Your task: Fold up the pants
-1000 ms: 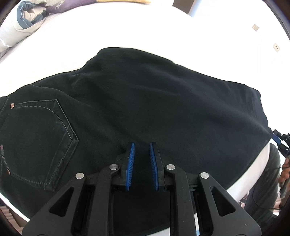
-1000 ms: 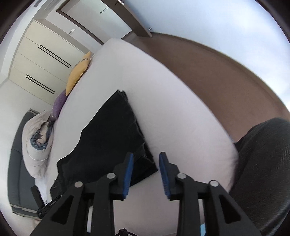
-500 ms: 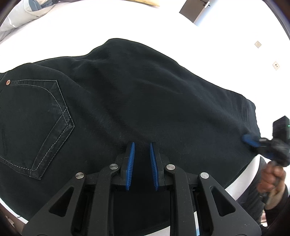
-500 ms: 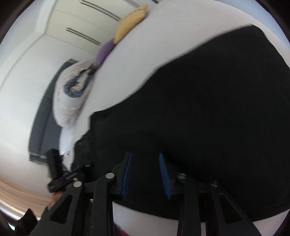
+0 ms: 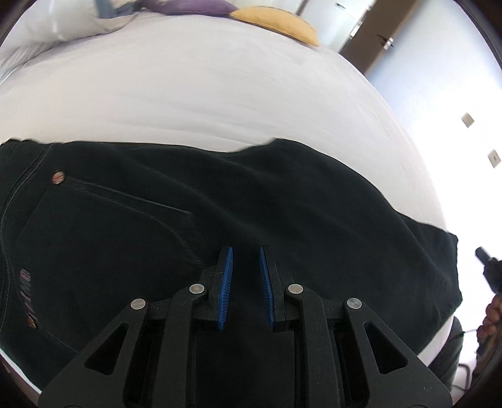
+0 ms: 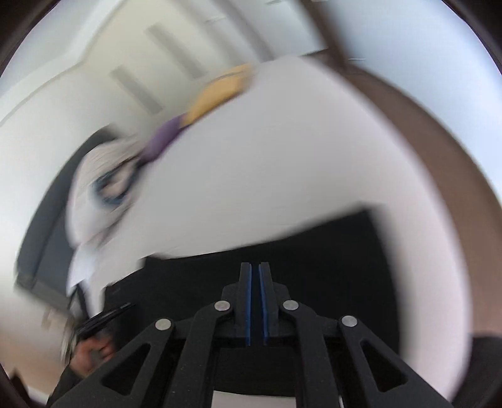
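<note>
Black jeans (image 5: 282, 204) lie spread across a white bed (image 5: 219, 88), the back pocket (image 5: 94, 235) and its copper rivet (image 5: 58, 178) at the left. My left gripper (image 5: 245, 249) hovers over them beside the pocket, pads a narrow gap apart, nothing between. In the blurred right wrist view the jeans (image 6: 313, 251) fill the lower middle. My right gripper (image 6: 254, 265) is above their near edge; its jaws are opening from almost together, only a thin slit, nothing seen in it. From the left wrist view, the right gripper (image 5: 484, 254) sits just off the jeans' right corner.
A yellow pillow (image 5: 276, 22), a purple pillow (image 5: 194, 6) and a bunched duvet (image 5: 47, 25) lie at the far end of the bed. A wardrobe (image 6: 157, 62) and brown floor (image 6: 439, 125) lie beyond. A hand (image 6: 91, 351) holds the left gripper (image 6: 103, 317) at lower left.
My left gripper slid toward the pocket and now looks further up the bed. The right gripper's pads went from wide apart to nearly together, and it pulled back from close over the jeans.
</note>
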### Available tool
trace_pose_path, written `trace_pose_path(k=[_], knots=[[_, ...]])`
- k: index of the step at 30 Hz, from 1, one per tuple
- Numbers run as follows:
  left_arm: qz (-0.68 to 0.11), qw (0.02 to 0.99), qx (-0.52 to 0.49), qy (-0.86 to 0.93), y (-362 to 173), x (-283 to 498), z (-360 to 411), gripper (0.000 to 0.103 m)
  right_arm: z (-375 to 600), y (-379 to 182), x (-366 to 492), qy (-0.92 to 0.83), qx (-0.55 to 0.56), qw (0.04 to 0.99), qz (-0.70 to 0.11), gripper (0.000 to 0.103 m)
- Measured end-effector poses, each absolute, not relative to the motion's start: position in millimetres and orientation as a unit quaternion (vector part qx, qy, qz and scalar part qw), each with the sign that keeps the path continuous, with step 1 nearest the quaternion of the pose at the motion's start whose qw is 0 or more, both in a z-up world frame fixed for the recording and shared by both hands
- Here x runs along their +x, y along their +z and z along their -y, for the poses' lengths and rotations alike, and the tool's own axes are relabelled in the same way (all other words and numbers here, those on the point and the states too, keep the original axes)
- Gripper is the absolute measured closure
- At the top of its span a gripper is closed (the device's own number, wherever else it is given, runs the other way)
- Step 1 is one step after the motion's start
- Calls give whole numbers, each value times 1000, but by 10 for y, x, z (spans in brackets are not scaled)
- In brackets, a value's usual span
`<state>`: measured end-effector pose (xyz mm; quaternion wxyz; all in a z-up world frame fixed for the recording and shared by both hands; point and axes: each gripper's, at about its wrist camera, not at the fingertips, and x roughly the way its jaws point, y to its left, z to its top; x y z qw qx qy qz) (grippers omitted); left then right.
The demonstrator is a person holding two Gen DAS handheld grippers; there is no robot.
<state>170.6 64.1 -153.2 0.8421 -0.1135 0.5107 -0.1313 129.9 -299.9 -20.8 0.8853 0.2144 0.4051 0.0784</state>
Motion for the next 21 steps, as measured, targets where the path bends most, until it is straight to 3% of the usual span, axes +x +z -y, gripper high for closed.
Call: trace_pose_path(k=[4, 9, 11, 12, 13, 21], knots=[[-511, 835, -144, -142, -1673, 1693, -816, 86, 1709, -322, 2064, 243, 189, 844, -439, 76], [-501, 833, -173, -157, -1845, 1612, -1135, 86, 589, -1088, 2821, 293, 187, 787, -510, 73], [-499, 836, -166, -158, -1872, 1593, -1144, 86, 703, -1531, 2988, 236, 201, 769, -558, 74], [-498, 838, -157, -157, -1879, 1582, -1127, 86, 860, -1710, 2977, 210, 221, 766, -566, 99], [-497, 841, -147, -156, -1912, 1575, -1073, 86, 997, -1777, 2947, 200, 243, 765, -561, 103], [-492, 853, -112, -137, -1983, 1579, -946, 87, 2971, -1485, 2050, 25, 348, 818, -458, 103]])
